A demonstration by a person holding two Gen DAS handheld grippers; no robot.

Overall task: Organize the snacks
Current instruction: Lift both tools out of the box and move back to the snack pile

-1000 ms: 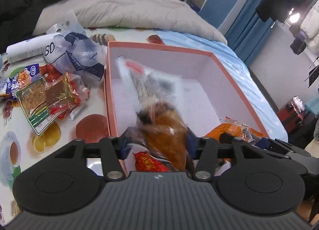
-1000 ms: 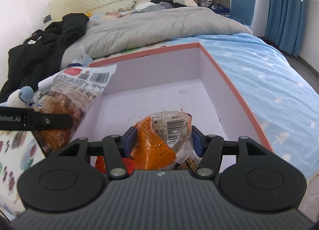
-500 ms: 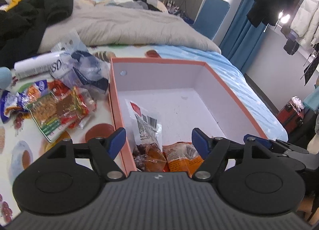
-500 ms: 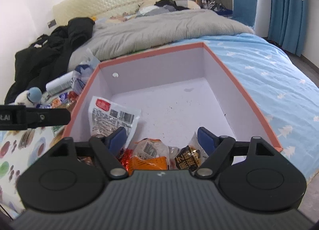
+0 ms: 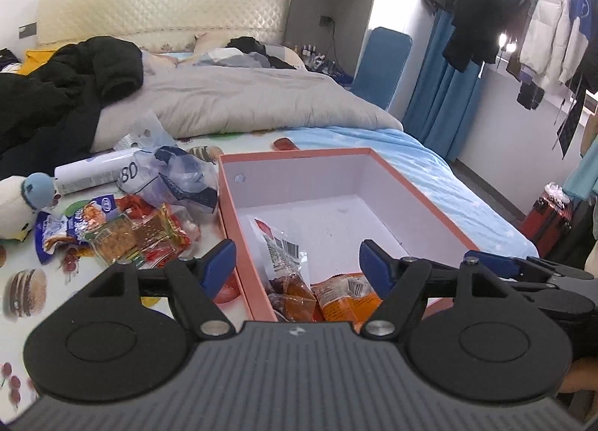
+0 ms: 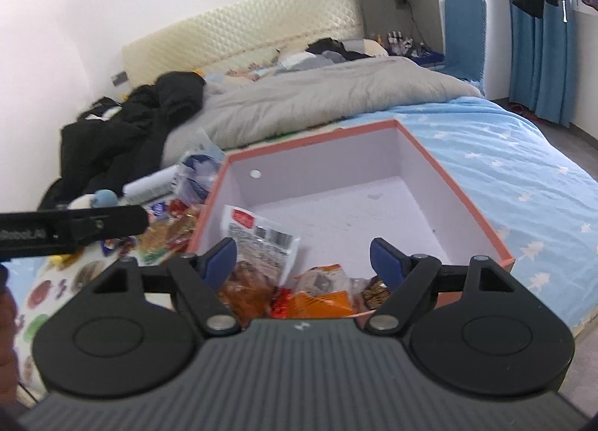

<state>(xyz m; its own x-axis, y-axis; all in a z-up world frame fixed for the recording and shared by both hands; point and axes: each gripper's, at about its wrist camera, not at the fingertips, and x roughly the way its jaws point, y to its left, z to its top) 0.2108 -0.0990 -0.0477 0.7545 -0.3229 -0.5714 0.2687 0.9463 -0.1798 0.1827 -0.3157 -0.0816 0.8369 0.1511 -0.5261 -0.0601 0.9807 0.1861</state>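
My box point(image 5: 422, 203) is salmon-pink outside, pale lilac-white inside. In it: a clear packet point(image 5: 278, 244) with a red label and black barcode, and an orange packet point(image 5: 347, 300). My 2 grippers have blue pads point(image 6: 222, 257) on black frames. Sheet point(image 6: 523, 176): light blue with white stars. Cloth point(image 5: 22, 292): white, burger and fruit prints. Duvet point(image 5: 243, 102): grey-beige.

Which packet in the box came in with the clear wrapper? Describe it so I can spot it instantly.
Find the pink-rimmed box on the bed. Against its left wall, near the front, lies a clear packet with a barcode, a red label at its top corner and brown food at the bottom. The orange packet beside it is opaque.
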